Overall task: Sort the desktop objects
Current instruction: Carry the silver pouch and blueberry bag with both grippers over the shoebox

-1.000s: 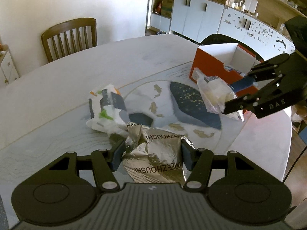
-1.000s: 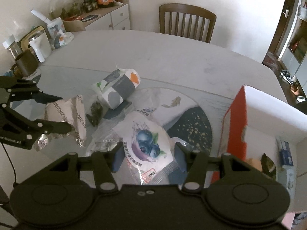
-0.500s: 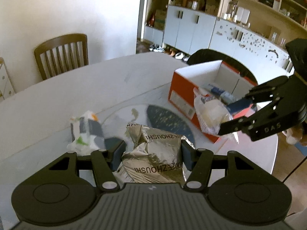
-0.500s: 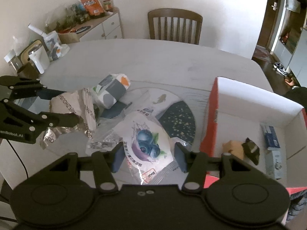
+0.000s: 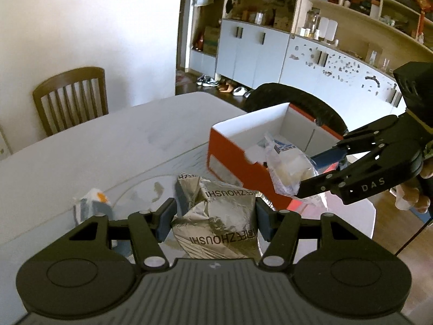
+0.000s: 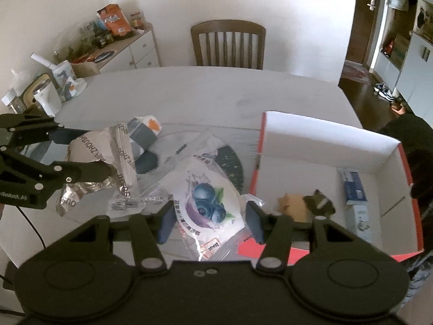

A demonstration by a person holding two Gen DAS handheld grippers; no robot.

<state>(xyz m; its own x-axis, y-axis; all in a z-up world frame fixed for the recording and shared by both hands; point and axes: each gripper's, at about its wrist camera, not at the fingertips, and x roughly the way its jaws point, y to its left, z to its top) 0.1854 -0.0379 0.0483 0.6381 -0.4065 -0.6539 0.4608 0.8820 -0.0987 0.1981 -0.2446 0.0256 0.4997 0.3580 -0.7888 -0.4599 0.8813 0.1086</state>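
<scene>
My left gripper (image 5: 215, 218) is shut on a crumpled silver foil bag (image 5: 216, 222) and holds it above the table; from the right wrist view that foil bag (image 6: 92, 157) hangs at the left in the left gripper (image 6: 89, 151). My right gripper (image 6: 209, 219) is shut on a clear blueberry snack bag (image 6: 207, 197), lifted beside the orange box (image 6: 324, 184). In the left wrist view the right gripper (image 5: 322, 168) carries the clear bag (image 5: 286, 168) at the near rim of the orange box (image 5: 232, 159). The box holds a blue-white carton (image 6: 354, 187), a tan item (image 6: 292, 203) and a dark wrapper (image 6: 319, 203).
A white, grey and orange packet (image 5: 92, 205) lies on the patterned glass mat (image 6: 230, 159) of the white table (image 5: 94, 146). A wooden chair (image 6: 227, 43) stands at the far side. A cluttered sideboard (image 6: 102, 48) is at the left, and a dark chair back (image 5: 292, 103) is behind the box.
Both grippers have risen and moved toward the orange box with their bags still held. The box now looms larger and nearer in both views, and its inside shows.
</scene>
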